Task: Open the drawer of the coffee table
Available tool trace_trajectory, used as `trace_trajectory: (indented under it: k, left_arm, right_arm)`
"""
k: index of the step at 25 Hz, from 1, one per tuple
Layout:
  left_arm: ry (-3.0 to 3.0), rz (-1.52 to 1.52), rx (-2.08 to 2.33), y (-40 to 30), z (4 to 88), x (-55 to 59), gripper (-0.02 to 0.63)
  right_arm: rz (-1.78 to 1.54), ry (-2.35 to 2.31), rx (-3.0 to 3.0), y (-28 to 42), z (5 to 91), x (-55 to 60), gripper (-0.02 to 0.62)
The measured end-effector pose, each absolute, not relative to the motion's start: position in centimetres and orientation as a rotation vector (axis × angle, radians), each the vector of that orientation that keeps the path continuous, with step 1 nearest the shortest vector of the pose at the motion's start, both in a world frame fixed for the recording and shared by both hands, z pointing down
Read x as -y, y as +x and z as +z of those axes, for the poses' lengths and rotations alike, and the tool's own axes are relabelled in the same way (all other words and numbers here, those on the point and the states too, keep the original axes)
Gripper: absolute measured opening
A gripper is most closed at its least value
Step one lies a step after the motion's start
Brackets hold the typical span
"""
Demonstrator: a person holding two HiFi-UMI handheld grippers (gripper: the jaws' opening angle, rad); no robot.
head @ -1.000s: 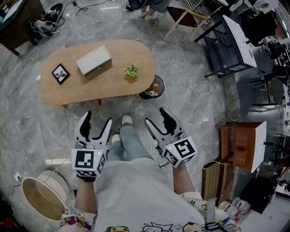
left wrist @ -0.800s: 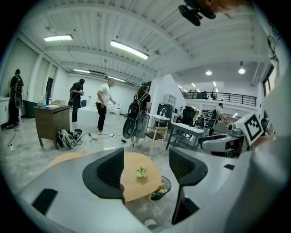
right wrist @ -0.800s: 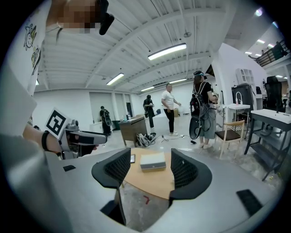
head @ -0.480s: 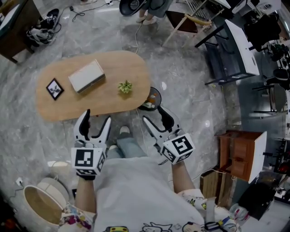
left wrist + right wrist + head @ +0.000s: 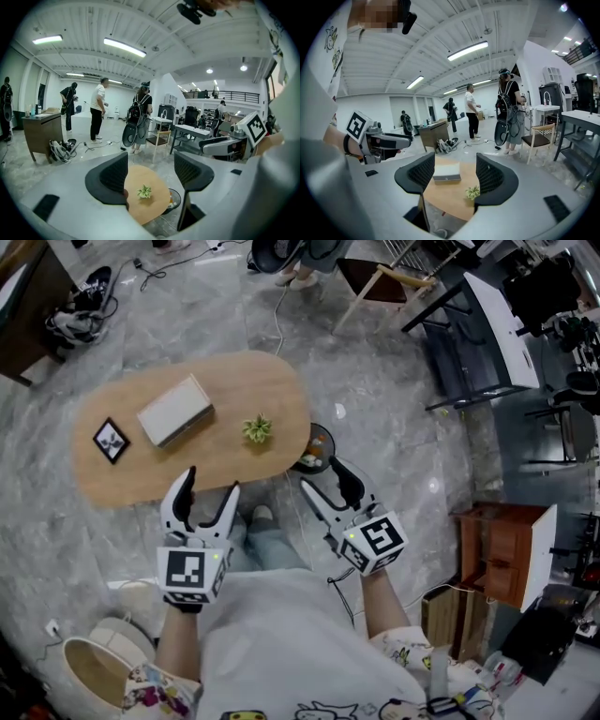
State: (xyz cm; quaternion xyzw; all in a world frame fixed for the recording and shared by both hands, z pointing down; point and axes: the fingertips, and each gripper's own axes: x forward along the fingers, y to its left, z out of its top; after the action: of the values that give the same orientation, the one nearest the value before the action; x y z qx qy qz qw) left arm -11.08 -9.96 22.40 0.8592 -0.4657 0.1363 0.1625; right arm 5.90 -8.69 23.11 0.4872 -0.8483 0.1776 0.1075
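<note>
The coffee table is a low oval with a light wooden top, seen from above; its drawer is hidden from every view. On the top lie a small framed picture, a white box and a little green plant. My left gripper hovers open just short of the table's near edge. My right gripper is open too, near the table's right end. Between the open jaws, the left gripper view shows the table and plant. The right gripper view shows the box and plant.
A round dark bin stands at the table's right end. A white lampshade-like basket sits at my lower left and a wooden cabinet at the right. A black desk, a chair, bags and standing people lie beyond.
The table has slid down and left in the head view as I come closer. Both grippers now sit near its front edge, still open.
</note>
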Motion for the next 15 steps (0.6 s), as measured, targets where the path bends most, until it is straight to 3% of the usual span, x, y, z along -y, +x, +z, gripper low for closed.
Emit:
trace_trajectory:
  k: [15]
  left_arm:
    - [2.491,0.493,1.115,-7.3,28.9,10.0,0.284]
  right_arm:
    - [0.623,1.479,2.37,7.8,31.8,7.4,0.241]
